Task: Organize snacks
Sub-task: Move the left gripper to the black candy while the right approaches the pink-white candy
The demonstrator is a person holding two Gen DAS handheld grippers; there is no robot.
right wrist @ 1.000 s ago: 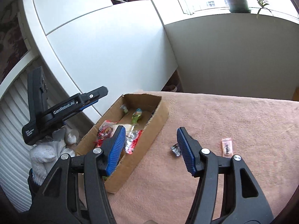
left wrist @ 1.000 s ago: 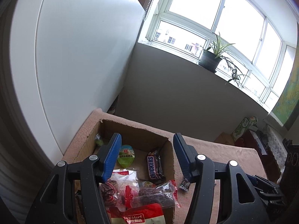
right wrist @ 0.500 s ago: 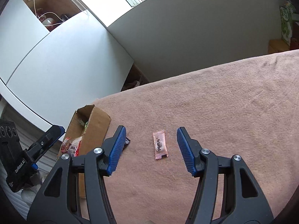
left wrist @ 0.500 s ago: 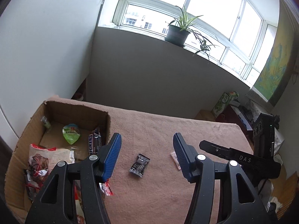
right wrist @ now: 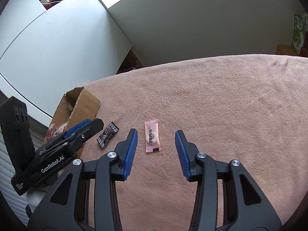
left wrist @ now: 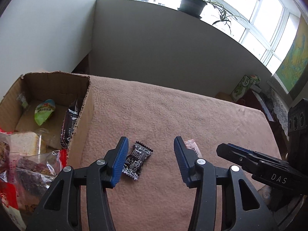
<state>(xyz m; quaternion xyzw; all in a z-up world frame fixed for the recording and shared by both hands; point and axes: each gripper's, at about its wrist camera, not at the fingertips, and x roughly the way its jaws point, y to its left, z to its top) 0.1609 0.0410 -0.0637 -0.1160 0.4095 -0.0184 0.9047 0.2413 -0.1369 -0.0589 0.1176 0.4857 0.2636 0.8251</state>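
Left tool [left wrist: 149, 155] closing, unclenched: black patterned candy wrapper [left wrist: 137, 160] lies flat on pink-covered worktop [left wrist: 173, 115], lower centre, just beside its left pad. Right tool [right wrist: 156, 150] closing, also released; pale pink sachet [right wrist: 152, 135] lies between its pads, untouched. Both tools angled downward. Cardboard box [left wrist: 84, 119] at left, holding snacks.

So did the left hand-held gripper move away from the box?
Yes. The left hand-held gripper shifted right off the cardboard box, now closing around the black candy.
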